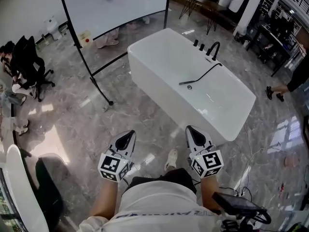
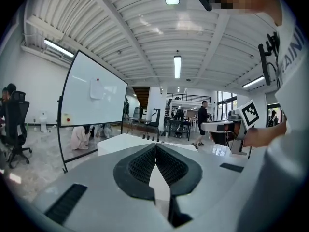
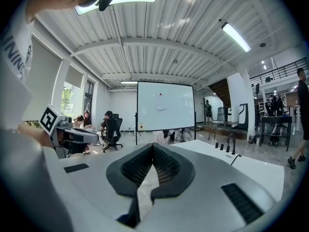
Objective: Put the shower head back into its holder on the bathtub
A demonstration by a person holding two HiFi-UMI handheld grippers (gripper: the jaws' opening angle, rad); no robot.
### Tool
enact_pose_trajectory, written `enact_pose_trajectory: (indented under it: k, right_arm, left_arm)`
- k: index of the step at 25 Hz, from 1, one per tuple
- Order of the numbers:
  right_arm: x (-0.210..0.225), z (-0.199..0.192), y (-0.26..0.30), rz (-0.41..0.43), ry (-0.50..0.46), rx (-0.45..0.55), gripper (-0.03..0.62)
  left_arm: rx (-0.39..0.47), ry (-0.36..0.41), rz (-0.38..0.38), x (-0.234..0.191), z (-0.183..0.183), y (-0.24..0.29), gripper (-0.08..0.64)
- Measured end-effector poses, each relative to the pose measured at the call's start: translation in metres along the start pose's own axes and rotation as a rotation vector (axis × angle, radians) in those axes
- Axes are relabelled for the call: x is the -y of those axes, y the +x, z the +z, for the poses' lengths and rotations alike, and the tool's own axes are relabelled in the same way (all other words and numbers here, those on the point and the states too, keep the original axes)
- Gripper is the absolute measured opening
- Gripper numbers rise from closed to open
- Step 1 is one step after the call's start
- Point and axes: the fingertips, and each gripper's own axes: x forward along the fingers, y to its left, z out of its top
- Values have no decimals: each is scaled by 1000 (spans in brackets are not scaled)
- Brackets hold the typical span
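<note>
The task had hardly begun: this was the approach, with nothing picked up yet. The left gripper (image 1: 127, 138) and the right gripper (image 1: 193, 132) were held side by side in front of the person, both well short of the bathtub (image 1: 159, 76). In each gripper view the fingers (image 2: 141, 166) were pressed together at the tips with nothing between them.

The shower head (image 1: 185, 82) lay inside the tub near the drain, and its dark hose (image 1: 208, 71) ran up to the taps (image 1: 211, 50) on the far rim (the holder was presumably among those fittings, though which one I could not tell).

Next, I judged, one gripper would have to open, go over the near rim and down to the handle, so the person needed to stand closer.

The marble floor (image 1: 145, 124) up to the tub was open. To the left, the whiteboard stand's foot (image 1: 110, 102) jutted toward the path, and a cable (image 1: 249, 151) trailed on the floor to the right.
</note>
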Motion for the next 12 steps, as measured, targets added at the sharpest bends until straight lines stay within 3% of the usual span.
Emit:
enact_pose_trajectory:
  k: [12]
  right_arm:
    - [107, 15, 93, 51, 22, 16, 11]
  left_arm:
    - [-13, 29, 31, -27, 39, 130, 18]
